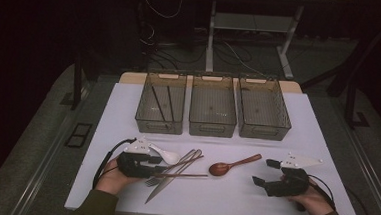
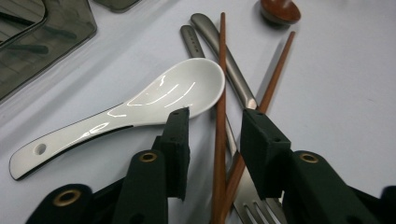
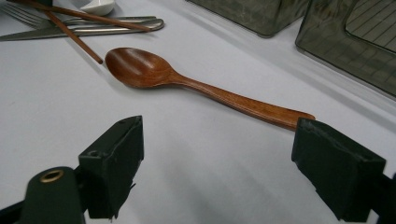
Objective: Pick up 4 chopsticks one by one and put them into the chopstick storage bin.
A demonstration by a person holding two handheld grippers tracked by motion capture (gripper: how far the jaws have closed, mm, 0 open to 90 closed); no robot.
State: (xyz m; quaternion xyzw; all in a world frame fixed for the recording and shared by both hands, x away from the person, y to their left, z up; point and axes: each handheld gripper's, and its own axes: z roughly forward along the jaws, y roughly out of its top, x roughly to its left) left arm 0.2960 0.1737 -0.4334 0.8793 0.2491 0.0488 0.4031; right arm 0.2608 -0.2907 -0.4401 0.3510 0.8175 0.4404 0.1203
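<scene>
**Left tool straddling the chopsticks, right tool waiting by the wooden spoon**

The left tool is lying low over the cutlery pile at the near-left of the white counter, its black jaws standing partly apart. In the left gripper view one of the two reddish-brown wooden chopsticks is running straight up between the jaws toward twelve o'clock, while the second chopstick is slanting off toward one o'clock from under the right-hand jaw. Neither pad is pressing on the wood — there is clear space on both sides, so nothing is gripped.

Just at ten o'clock from those jaws the glossy white ceramic soup spoon is lying bowl-up, its bowl touching the upright chopstick and its handle pointing toward eight o'clock. Beneath the chopsticks the brushed steel knife and the steel fork are lying side by side, handles toward twelve.

The right tool is resting at the near-right of the counter with its jaws spread wide and holding nothing. In the right gripper view the dark brown wooden spoon is lying ahead of it, bowl toward eleven o'clock, the handle's end sitting just beside the right-hand jaw.

At the far edge — twelve o'clock from both hands — three smoky translucent plastic bins are standing in a row; the leftmost is holding two dark sticks.
</scene>
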